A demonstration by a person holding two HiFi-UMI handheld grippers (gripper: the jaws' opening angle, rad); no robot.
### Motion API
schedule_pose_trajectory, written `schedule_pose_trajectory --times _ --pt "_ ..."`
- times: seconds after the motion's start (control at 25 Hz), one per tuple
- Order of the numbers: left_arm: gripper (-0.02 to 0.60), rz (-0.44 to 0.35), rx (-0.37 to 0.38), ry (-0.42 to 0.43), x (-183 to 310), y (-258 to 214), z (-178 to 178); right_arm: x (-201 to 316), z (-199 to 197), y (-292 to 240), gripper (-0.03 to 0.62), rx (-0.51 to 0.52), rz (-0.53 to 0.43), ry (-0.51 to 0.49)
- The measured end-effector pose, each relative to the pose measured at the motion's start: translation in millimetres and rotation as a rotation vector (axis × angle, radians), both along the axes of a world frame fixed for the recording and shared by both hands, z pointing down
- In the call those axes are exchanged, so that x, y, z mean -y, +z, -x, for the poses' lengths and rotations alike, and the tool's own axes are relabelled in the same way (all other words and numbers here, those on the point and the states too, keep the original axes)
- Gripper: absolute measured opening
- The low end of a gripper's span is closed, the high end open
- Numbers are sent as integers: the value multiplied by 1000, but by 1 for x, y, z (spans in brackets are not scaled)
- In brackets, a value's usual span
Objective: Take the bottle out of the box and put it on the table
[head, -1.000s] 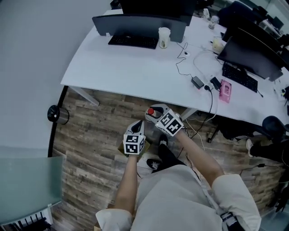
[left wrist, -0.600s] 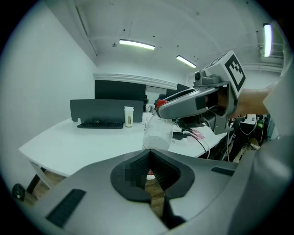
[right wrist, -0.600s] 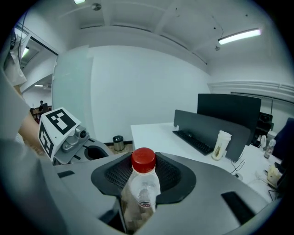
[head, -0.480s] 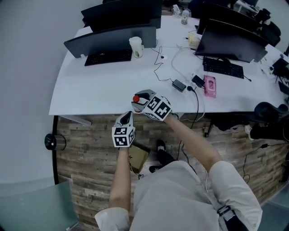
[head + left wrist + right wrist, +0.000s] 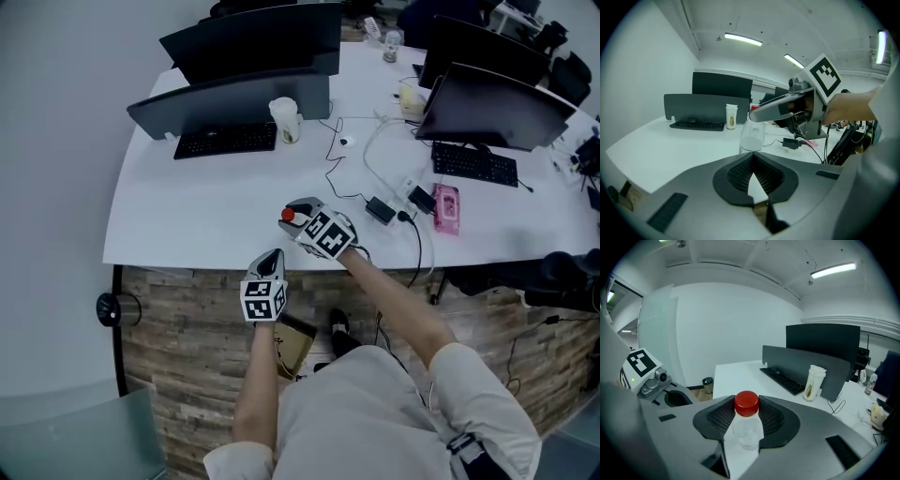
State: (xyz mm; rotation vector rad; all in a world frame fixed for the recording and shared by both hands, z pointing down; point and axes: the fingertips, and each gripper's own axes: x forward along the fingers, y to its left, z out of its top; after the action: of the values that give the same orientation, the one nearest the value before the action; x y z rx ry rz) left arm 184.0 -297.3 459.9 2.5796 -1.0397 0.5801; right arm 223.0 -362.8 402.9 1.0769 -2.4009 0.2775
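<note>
A clear bottle with a red cap hangs over the front part of the white desk, and my right gripper is shut on it. In the right gripper view the bottle stands upright between the dark pads, gripped just below the cap. My left gripper is lower and to the left, at the desk's front edge, its jaws shut on nothing. In the left gripper view the bottle hangs under the right gripper's silver jaw. The cardboard box lies on the wooden floor below my left arm.
On the desk are a keyboard, dark monitors, a white cup, cables with a power adapter, a pink pack and a second keyboard. A small round bin stands on the floor at the left.
Both grippers have moved from above the floor by the box up and forward to the desk. The right one has carried the bottle over the desk's edge.
</note>
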Motion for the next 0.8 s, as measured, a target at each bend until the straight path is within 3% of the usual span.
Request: schedule_pose_trajectory --times 0.44,0.68,0.8 --pt "14 41 -2 -6 17 19 -18 25 -12 10 184 95 -10 52" --pt "14 32 0 -13 7 12 -11 19 -6 13 187 70 5 40" --pt "14 3 -6 -15 11 2 -9 22 -11 7 219 56 -6 66"
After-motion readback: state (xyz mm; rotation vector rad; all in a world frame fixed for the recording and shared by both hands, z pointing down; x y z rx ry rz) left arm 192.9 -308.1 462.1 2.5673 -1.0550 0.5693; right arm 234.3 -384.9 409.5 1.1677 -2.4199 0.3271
